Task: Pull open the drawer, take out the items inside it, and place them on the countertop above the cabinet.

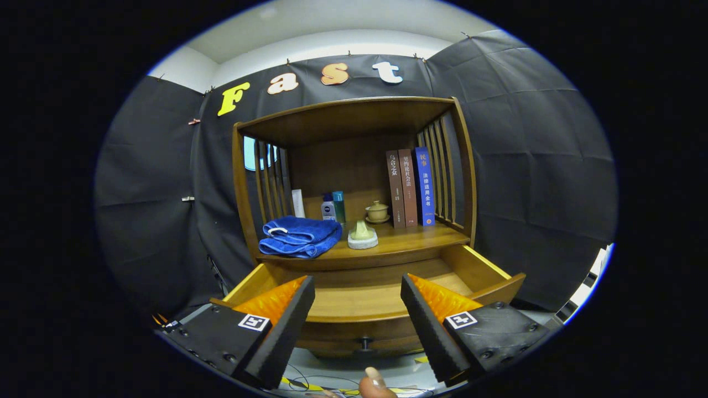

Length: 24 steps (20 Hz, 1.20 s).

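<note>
Two fingers of tongs [358, 309] spread wide, grasping nothing, above front edge of drawer [365, 301]. Drawer pulled open (inside looks bare wood). Blue towel [298, 236] at counter [420, 239] front-left corner; pale soap dish [363, 236] just beside it near front edge; three books [410, 188] upright at back-right.
</note>
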Tool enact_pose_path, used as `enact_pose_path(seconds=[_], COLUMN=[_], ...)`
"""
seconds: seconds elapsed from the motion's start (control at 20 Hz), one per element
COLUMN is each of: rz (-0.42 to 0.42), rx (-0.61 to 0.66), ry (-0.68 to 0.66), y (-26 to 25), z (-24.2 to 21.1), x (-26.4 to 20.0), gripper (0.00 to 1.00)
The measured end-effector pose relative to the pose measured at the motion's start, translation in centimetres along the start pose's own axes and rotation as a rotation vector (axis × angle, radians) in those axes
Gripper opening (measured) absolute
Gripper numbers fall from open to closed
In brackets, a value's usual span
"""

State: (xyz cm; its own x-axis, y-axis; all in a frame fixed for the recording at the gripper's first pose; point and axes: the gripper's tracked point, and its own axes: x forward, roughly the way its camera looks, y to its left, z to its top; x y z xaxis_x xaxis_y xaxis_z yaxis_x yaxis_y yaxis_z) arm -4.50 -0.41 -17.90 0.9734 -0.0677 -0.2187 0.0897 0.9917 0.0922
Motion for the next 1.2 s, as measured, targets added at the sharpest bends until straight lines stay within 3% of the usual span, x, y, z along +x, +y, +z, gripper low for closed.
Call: enact_pose_path(seconds=[0.55, 1.2], rz=[-0.030, -0.036], rx=[0.004, -0.012], ry=[0.088, 0.116], y=[-1.6, -1.0], z=[-9.3, -9.4], x=[2.7, 5.4], gripper=[1.00, 0.99])
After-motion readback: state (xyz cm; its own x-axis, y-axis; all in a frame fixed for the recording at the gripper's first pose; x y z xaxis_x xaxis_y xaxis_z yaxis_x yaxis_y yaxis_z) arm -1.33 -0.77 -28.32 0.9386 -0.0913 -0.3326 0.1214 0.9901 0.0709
